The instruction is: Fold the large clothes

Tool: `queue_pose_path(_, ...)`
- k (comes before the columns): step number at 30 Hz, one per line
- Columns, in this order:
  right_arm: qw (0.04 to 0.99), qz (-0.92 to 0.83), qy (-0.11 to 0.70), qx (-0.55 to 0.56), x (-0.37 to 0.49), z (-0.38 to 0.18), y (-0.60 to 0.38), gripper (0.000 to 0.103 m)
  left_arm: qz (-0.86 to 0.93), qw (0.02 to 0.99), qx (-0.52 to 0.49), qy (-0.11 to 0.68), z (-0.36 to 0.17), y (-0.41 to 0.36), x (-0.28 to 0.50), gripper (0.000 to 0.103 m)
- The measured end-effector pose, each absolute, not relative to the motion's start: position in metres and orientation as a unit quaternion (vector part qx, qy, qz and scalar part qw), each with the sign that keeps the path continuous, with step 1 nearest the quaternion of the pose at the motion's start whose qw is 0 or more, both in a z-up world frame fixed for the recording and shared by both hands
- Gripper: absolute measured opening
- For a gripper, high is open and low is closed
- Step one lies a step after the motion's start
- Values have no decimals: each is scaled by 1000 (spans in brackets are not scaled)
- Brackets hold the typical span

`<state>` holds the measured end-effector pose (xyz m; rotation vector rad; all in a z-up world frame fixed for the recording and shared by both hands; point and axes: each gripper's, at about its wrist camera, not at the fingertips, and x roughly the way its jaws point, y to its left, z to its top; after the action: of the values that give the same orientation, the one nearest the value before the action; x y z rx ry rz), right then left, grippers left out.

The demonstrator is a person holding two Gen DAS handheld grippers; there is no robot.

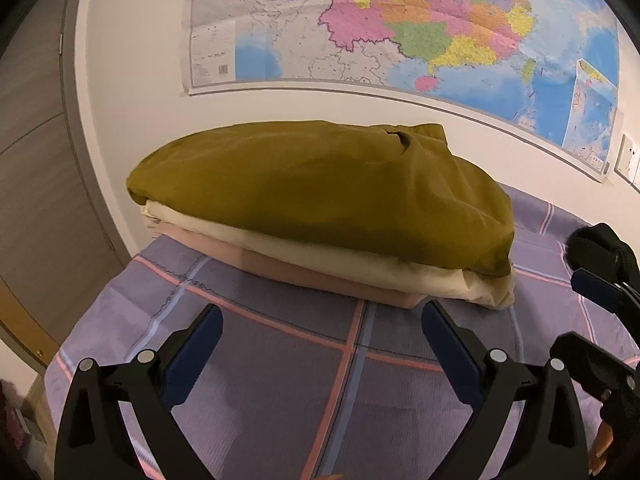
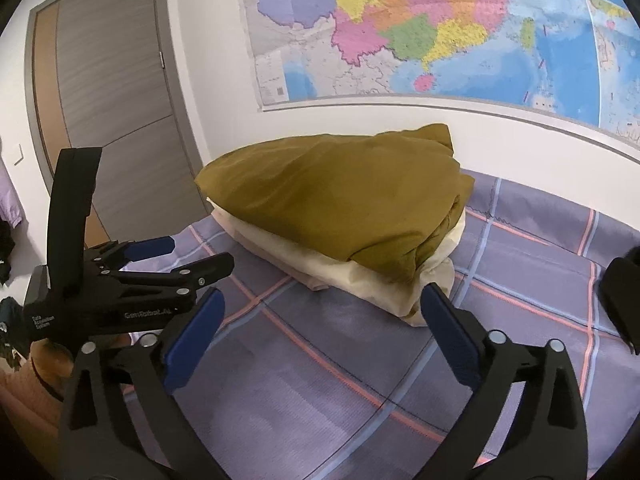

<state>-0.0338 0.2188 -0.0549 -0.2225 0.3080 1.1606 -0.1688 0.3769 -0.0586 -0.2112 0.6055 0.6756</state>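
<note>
A folded olive-green garment [image 1: 320, 188] lies on top of a stack with a folded cream garment [image 1: 360, 260] and a folded pink garment [image 1: 312, 272] under it. The stack rests on the purple plaid bed cover [image 1: 280, 380] against the wall. It also shows in the right wrist view, with the olive garment [image 2: 340, 200] on top. My left gripper [image 1: 322, 320] is open and empty, just in front of the stack. My right gripper [image 2: 322, 304] is open and empty, in front of the stack's right corner. The left gripper [image 2: 176, 256] shows at the left of the right wrist view.
A large coloured map [image 1: 400, 28] hangs on the white wall behind the bed. A grey door [image 2: 112, 100] stands to the left. The bed's left edge [image 1: 80, 320] drops off beside the door. A wall socket [image 1: 628, 160] sits at the right.
</note>
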Motion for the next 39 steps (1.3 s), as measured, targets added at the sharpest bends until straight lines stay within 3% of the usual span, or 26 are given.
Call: queue_pose_path(39,823,543,140,-95,-51,-61,203,97,348,890,-92,280,-56,354,-191,96)
